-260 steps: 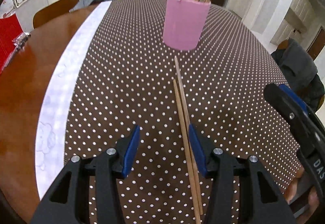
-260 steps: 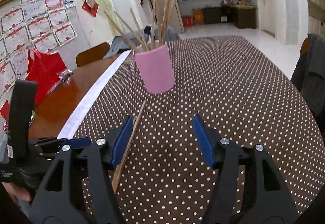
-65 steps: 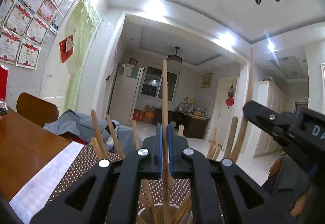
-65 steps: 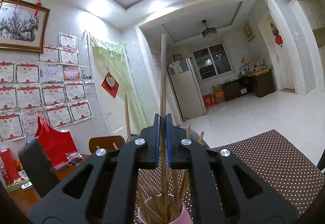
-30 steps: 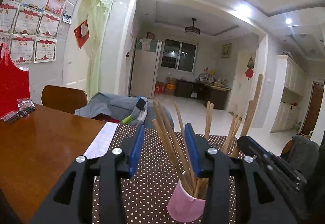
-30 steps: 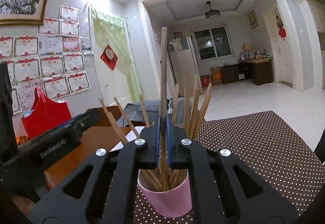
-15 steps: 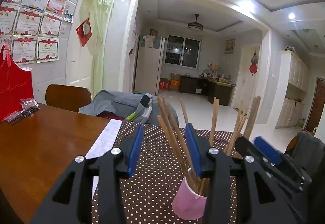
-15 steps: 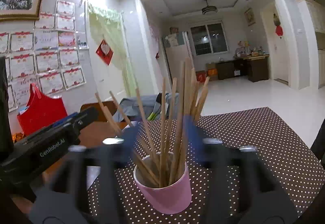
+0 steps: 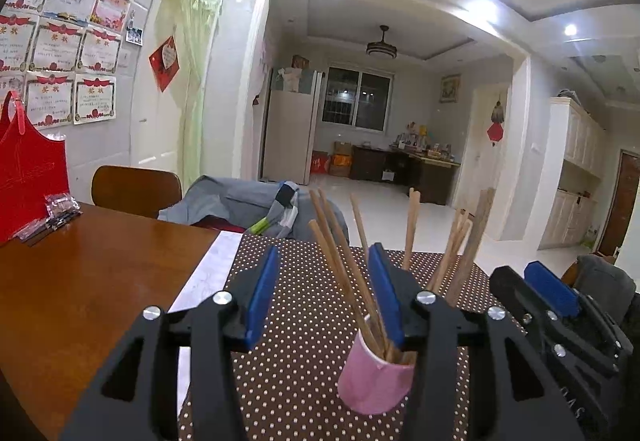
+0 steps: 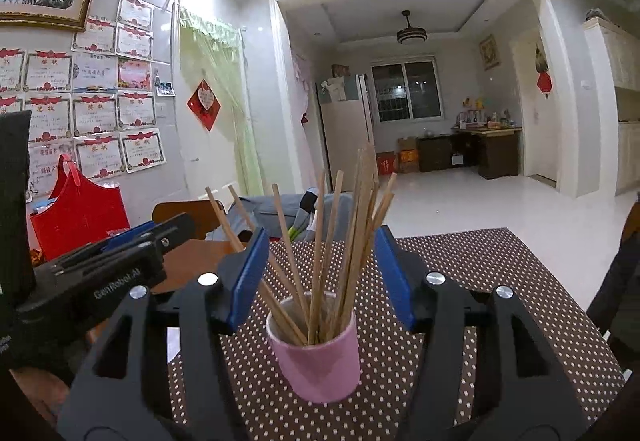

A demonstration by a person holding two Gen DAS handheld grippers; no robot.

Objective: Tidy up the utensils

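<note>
A pink cup (image 10: pixel 320 361) stands upright on the dotted cloth with several wooden chopsticks (image 10: pixel 320 241) fanned out in it. My right gripper (image 10: pixel 320 277) hangs just short of the cup, open, its blue pads wide on either side of the sticks and touching none. From the left wrist the same cup (image 9: pixel 374 381) sits low and right of centre. My left gripper (image 9: pixel 323 297) is open and its jaws are opening further; chopsticks (image 9: pixel 340 261) show through the gap, clear of both pads. The right gripper (image 9: pixel 552 289) shows at the right edge, the left gripper (image 10: pixel 120 241) at the left.
A brown dotted cloth (image 9: pixel 304 361) covers the right part of a wooden table (image 9: pixel 80 281), with a white strip (image 9: pixel 208 273) along its edge. A red bag (image 9: pixel 28 177) stands far left. A chair (image 9: pixel 136 189) and grey clothing (image 9: pixel 240 201) sit behind the table.
The right gripper went from shut on an upright chopstick to open; that stick now stands in the cup and the gripper has drawn back slightly. The left jaws have spread a little.
</note>
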